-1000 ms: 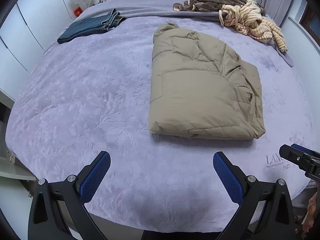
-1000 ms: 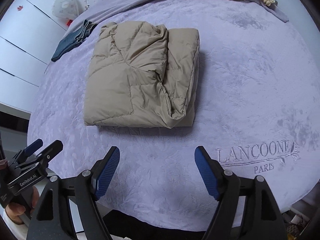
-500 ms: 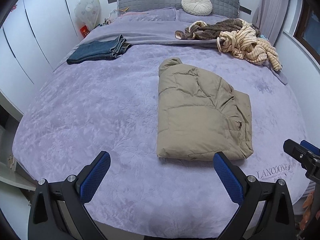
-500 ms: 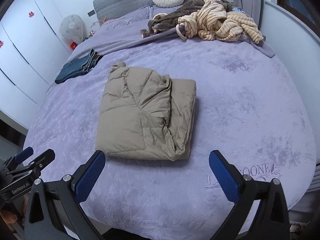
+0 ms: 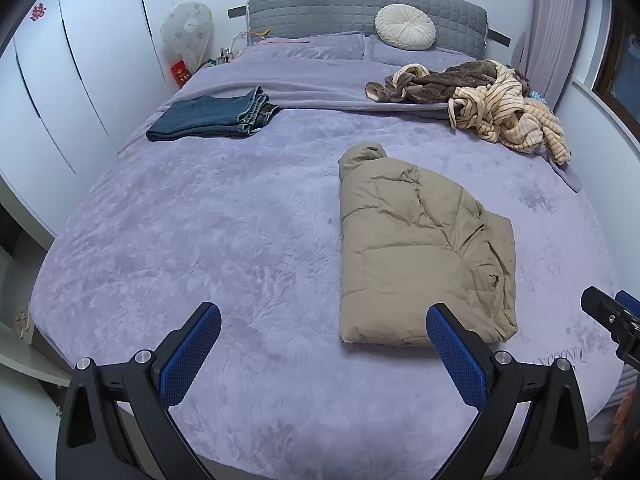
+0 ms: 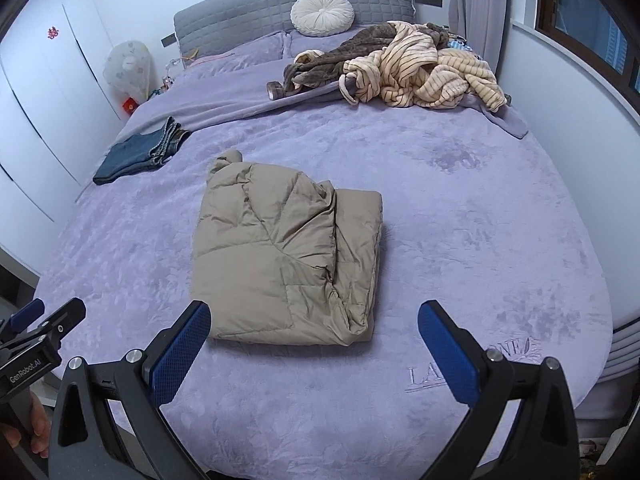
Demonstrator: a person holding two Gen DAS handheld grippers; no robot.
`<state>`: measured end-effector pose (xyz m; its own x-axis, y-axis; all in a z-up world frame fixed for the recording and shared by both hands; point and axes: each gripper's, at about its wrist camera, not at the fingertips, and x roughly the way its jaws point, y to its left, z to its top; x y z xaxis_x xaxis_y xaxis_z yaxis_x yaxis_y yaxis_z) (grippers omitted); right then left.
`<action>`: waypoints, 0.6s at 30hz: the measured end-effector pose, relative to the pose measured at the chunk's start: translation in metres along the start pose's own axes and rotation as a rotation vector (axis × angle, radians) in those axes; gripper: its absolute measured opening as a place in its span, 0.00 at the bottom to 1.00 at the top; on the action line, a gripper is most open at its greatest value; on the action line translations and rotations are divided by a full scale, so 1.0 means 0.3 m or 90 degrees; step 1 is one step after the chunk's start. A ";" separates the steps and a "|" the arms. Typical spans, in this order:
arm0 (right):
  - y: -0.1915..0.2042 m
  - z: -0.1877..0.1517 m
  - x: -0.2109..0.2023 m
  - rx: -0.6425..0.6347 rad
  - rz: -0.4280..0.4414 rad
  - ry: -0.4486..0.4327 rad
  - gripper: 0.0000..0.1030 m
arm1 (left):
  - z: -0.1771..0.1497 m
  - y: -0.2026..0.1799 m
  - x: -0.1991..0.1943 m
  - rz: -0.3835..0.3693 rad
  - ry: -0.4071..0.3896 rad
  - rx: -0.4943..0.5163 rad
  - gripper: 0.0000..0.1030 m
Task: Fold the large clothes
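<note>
A tan puffer jacket (image 5: 416, 256) lies folded into a rectangle on the lilac bed cover (image 5: 200, 240); it also shows in the right wrist view (image 6: 288, 256). My left gripper (image 5: 324, 352) is open and empty, held above the bed's near edge, short of the jacket. My right gripper (image 6: 316, 346) is open and empty, also back from the jacket's near edge. Each gripper shows at the edge of the other's view.
Folded blue jeans (image 5: 212, 118) lie at the far left of the bed. A heap of striped and brown clothes (image 5: 488, 100) lies at the far right. A round cream cushion (image 5: 404, 32) leans on the grey headboard. White wardrobes (image 5: 60, 80) stand on the left.
Both grippers have pulled back and tilted up from the jacket, so more of the bed and headboard shows. The right gripper has opened wider. The jacket has not moved.
</note>
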<state>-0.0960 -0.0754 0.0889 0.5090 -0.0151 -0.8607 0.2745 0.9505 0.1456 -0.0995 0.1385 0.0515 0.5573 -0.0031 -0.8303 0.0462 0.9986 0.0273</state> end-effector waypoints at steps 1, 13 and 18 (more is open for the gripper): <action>0.002 0.000 0.001 -0.001 -0.002 0.001 1.00 | 0.001 0.001 0.001 -0.001 0.001 0.001 1.00; 0.016 -0.003 0.001 -0.005 -0.005 0.004 1.00 | 0.001 -0.009 0.005 -0.003 0.003 0.003 1.00; 0.015 -0.002 0.001 -0.005 -0.005 0.005 1.00 | 0.005 -0.011 0.009 -0.003 0.004 0.004 1.00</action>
<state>-0.0950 -0.0709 0.0890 0.5003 -0.0207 -0.8656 0.2722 0.9528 0.1345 -0.0969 0.1352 0.0500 0.5520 -0.0067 -0.8338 0.0535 0.9982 0.0274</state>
